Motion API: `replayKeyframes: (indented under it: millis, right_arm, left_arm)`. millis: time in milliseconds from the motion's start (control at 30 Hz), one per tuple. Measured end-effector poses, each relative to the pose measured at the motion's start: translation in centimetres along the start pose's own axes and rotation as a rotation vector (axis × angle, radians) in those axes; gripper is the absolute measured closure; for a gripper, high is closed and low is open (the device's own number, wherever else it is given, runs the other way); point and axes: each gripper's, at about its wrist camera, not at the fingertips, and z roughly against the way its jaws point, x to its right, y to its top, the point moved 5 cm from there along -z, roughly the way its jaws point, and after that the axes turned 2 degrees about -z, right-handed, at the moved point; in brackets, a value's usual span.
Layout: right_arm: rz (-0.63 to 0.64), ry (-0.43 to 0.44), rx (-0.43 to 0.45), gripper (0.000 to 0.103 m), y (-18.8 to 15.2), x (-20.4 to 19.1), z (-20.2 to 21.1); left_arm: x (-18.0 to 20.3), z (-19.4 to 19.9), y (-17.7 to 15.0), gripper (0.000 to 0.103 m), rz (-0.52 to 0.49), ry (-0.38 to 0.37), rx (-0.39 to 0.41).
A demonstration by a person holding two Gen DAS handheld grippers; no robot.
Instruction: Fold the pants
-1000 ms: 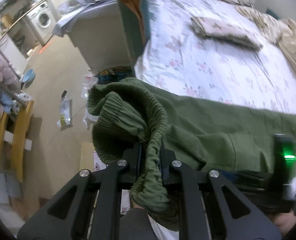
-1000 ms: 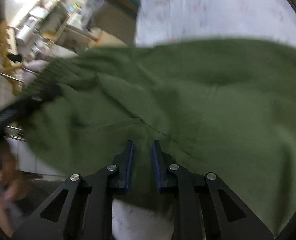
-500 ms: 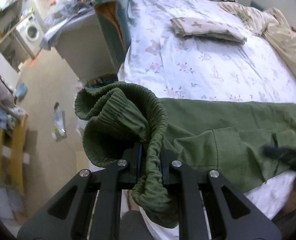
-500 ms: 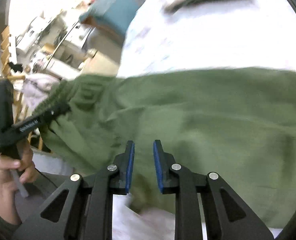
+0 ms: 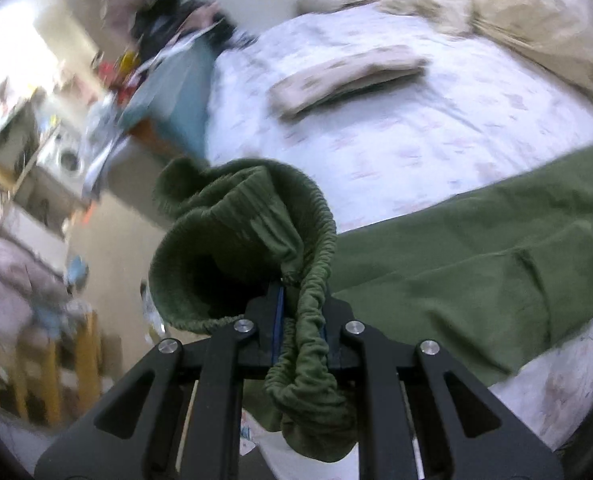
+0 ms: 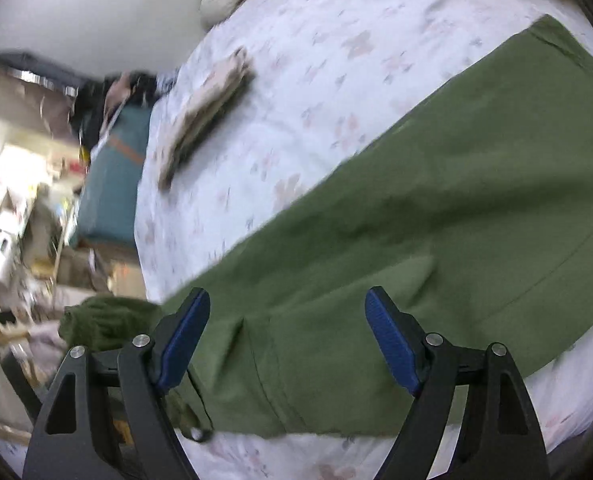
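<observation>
Green pants (image 6: pixel 436 216) lie stretched across the flowered bed sheet (image 6: pixel 316 60). My left gripper (image 5: pixel 302 312) is shut on their elastic waistband (image 5: pixel 308 264), which bunches up and hangs over the fingers at the bed's left edge. From there the legs (image 5: pixel 476 264) run off to the right over the sheet (image 5: pixel 416 132). My right gripper (image 6: pixel 286 320) hovers just above the upper part of the pants, its jaws opening wide, blue pads (image 6: pixel 184 332) apart with no cloth pinched between them.
A folded beige garment (image 5: pixel 348 76) lies further up the bed, with a cream duvet (image 5: pixel 536 28) at the far right. Left of the bed are a teal box (image 6: pixel 112 184), cluttered shelves and floor (image 5: pixel 108 248). The bed's near edge (image 6: pixel 336 456) is just below the pants.
My right gripper has let go of the pants, opened wide and swung right along the cloth. My left gripper has shifted with the waistband still clamped; the view now takes in more of the bed.
</observation>
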Motion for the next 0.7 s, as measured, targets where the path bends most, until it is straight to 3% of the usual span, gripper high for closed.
replayKeyframes:
  millis: [133, 267, 367, 400, 433, 567, 633, 700]
  right_arm:
    - [-0.072, 0.082, 0.007, 0.02, 1.2, 0.6, 1.0]
    - [-0.092, 0.113, -0.008, 0.02, 1.3, 0.5, 0.8]
    - [-0.079, 0.113, -0.02, 0.02, 1.1, 0.5, 1.3]
    - [-0.077, 0.112, -0.024, 0.02, 0.9, 0.5, 1.3]
    - [-0.072, 0.112, -0.035, 0.02, 0.7, 0.4, 1.0]
    - [-0.033, 0.11, -0.072, 0.02, 0.1, -0.7, 0.0]
    - [-0.016, 0.114, -0.09, 0.02, -0.4, -1.4, -0.7]
    - [0.016, 0.115, -0.124, 0.02, -1.1, -2.2, -1.8]
  left_arm:
    - [9.4, -0.6, 0.1, 0.092, -0.167, -0.022, -0.003]
    - [17.6, -5.1, -2.4, 0.087, -0.254, -0.094, -0.132]
    - [19.8, -6.4, -4.1, 0.052, -0.257, -0.198, -0.17]
    - [19.9, -6.1, -4.3, 0.035, -0.259, -0.238, -0.155]
    - [19.9, -5.6, -4.3, 0.026, -0.263, -0.27, -0.137]
    - [16.7, -1.3, -3.1, 0.023, -0.227, -0.411, -0.03]
    - [12.5, 0.0, -2.1, 0.019, -0.12, -0.448, 0.004]
    - [7.8, -0.1, -1.3, 0.014, -0.004, -0.421, 0.006]
